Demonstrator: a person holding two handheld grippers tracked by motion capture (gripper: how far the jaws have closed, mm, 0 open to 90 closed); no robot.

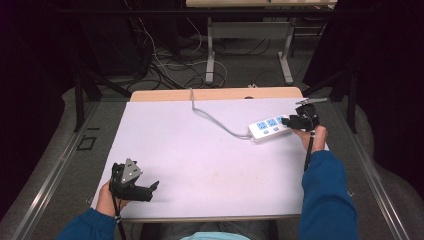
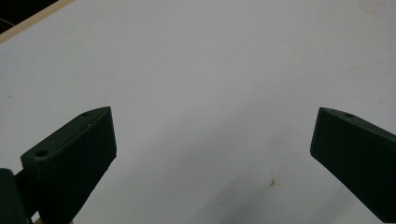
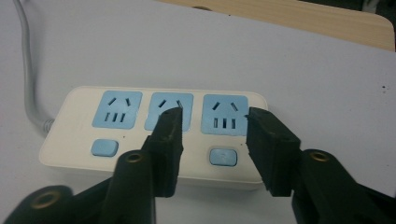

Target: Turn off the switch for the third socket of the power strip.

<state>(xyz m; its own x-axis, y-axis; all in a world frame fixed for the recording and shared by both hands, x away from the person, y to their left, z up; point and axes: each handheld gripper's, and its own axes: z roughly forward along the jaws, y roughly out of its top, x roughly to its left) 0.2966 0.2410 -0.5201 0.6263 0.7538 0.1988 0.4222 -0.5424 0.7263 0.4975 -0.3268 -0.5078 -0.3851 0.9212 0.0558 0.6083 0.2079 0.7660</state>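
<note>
A white power strip (image 1: 269, 128) with three blue sockets and blue switches lies on the white table sheet at the right. In the right gripper view the strip (image 3: 84, 149) shows its sockets and switch buttons close up. My right gripper (image 1: 289, 121) hovers over the strip's right end, open, its jaws (image 3: 215, 116) straddling the right-hand socket and switch with nothing held. My left gripper (image 1: 153, 188) rests near the front left edge of the table, wide open (image 2: 212, 130) over bare sheet.
The strip's grey cable (image 1: 215, 120) runs back to the table's far edge (image 1: 215, 94). A white sheet (image 1: 200, 160) covers the tabletop. Behind the table are floor cables (image 1: 165, 65) and another table's legs (image 1: 210, 55).
</note>
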